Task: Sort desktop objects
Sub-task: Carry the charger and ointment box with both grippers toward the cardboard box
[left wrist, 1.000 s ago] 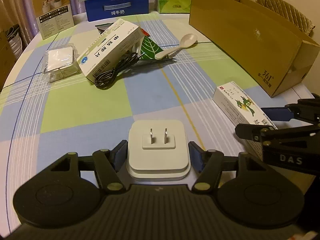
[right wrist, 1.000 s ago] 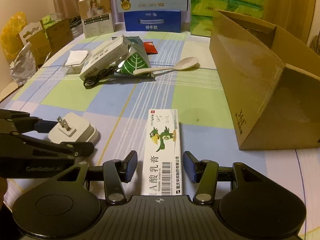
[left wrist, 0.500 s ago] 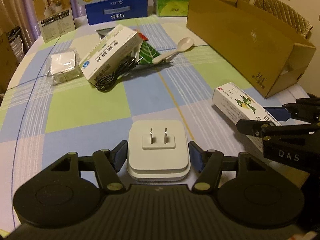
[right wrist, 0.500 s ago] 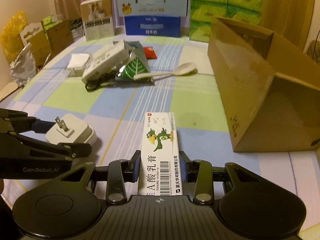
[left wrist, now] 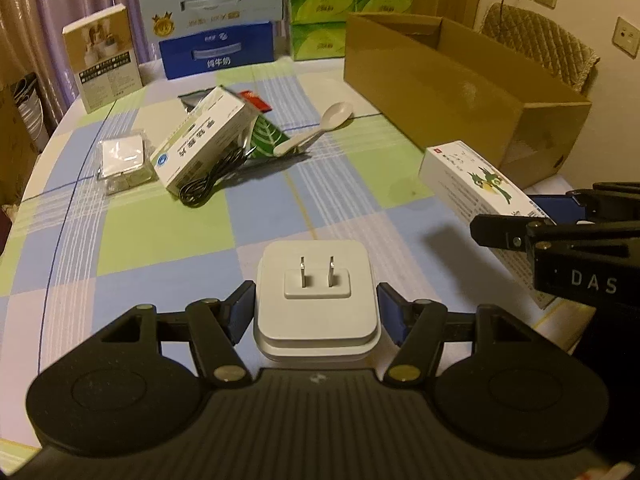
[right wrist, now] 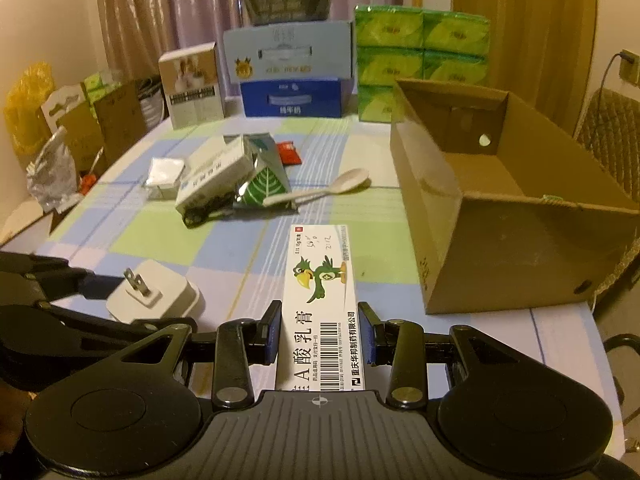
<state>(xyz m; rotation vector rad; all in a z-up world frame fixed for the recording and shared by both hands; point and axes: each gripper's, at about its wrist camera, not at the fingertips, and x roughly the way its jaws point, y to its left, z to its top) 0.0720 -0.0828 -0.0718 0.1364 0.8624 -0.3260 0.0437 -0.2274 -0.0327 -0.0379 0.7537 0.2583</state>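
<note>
A white plug adapter [left wrist: 316, 308], prongs up, sits between the fingers of my left gripper [left wrist: 316, 310], which is shut on it low over the checked tablecloth. My right gripper [right wrist: 319, 336] is shut on a long white ointment box [right wrist: 320, 288] with a green bird print, held level above the table. In the left wrist view that ointment box [left wrist: 476, 180] hangs at the right and casts a shadow on the cloth. An open cardboard box [right wrist: 520, 256] stands just right of it, with nothing visible inside.
Mid-table lies a pile: a white medicine box [left wrist: 204, 140], a black cable [left wrist: 208, 182], a green leaf packet [left wrist: 266, 136], a white spoon [left wrist: 320, 128], a clear packet [left wrist: 124, 156]. Cartons and green tissue packs [left wrist: 340, 4] line the far edge. A chair [left wrist: 536, 40] stands beyond the cardboard box.
My right gripper closed on the ointment box and raised it off the cloth. My left gripper kept its hold on the adapter and rose a little.
</note>
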